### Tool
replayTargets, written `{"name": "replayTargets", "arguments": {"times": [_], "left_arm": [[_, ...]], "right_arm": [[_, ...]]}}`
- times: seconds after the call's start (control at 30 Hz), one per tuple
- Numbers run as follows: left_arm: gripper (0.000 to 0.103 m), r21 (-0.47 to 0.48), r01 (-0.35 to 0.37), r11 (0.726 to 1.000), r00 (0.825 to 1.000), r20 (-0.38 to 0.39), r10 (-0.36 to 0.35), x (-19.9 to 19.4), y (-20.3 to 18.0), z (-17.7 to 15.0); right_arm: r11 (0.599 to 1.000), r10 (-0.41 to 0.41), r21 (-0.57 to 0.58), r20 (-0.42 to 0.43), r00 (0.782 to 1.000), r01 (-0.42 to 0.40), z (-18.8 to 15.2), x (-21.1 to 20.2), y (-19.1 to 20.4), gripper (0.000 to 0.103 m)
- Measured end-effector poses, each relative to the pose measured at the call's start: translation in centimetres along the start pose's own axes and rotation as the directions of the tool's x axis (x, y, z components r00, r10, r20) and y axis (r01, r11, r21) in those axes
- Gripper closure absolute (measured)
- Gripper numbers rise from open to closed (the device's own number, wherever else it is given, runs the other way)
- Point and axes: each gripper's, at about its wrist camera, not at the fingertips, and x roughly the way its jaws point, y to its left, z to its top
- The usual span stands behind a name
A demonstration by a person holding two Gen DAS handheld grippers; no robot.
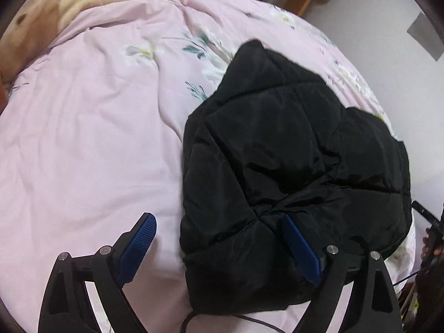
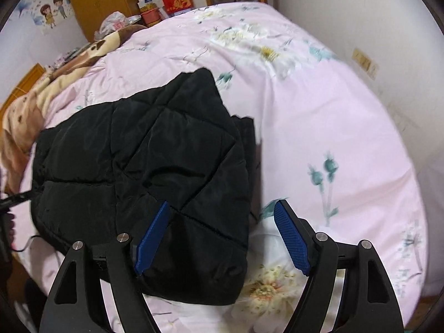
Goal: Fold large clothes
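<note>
With the jacket (image 1: 291, 152) bundled on the bed (image 1: 83, 138), both grippers (image 1: 219, 247) (image 2: 222, 238) gape wide, empty; next, perhaps a final tidy.

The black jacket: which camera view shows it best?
The right wrist view: the folded black jacket shows almost whole on the pink quilt. In the left wrist view its right edge nears the frame edge, partly behind the left gripper.
</note>
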Motion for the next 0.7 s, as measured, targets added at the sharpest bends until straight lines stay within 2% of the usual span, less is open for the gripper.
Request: {"name": "replayTargets", "arguments": {"times": [0.07, 0.13, 0.27, 0.37, 0.4, 0.47, 0.7], "left_arm": [[0.011, 0.021, 0.032, 0.999, 0.999, -0.028, -0.031, 1.1, -0.7, 0.3], [0.011, 0.017, 0.063, 0.998, 0.996, -0.064, -0.062, 2.3, -0.9, 0.7], [0.0, 0.021, 0.078, 0.997, 0.993, -0.094, -0.075, 4.8, -0.9, 1.3], [0.0, 0.009, 0.105, 0.994, 0.987, -0.124, -0.103, 6.6, -0.8, 1.6], [0.0, 0.003, 0.114, 0.993, 0.984, -0.135, -0.113, 7.1, -0.8, 1.6], [0.0, -0.015, 0.14, 0.99, 0.977, -0.162, -0.141, 8.1, -0.6, 1.7], [0.0, -0.015, 0.19, 0.982, 0.954, -0.232, -0.188, 9.9, -0.6, 2.2]], "right_arm": [[0.999, 0.047, 0.012, -0.023, 0.999, -0.046, 0.3, 1.1, -0.4, 0.026], [0.999, 0.053, 0.013, -0.055, 0.997, -0.053, 0.5, 2.4, -0.6, 0.025], [0.993, 0.116, 0.026, -0.087, 0.99, -0.114, 0.7, 4.4, -1.1, 0.023], [0.989, 0.143, 0.045, -0.126, 0.982, -0.138, 1.0, 6.2, -1.4, 0.007], [0.988, 0.155, 0.045, -0.134, 0.979, -0.151, 1.1, 6.7, -1.4, 0.005], [0.978, 0.205, 0.06, -0.168, 0.964, -0.197, 1.2, 8.0, -1.4, 0.005], [0.961, 0.274, 0.043, -0.222, 0.936, -0.272, 2.1, 10.4, -0.7, 0.004]]}}
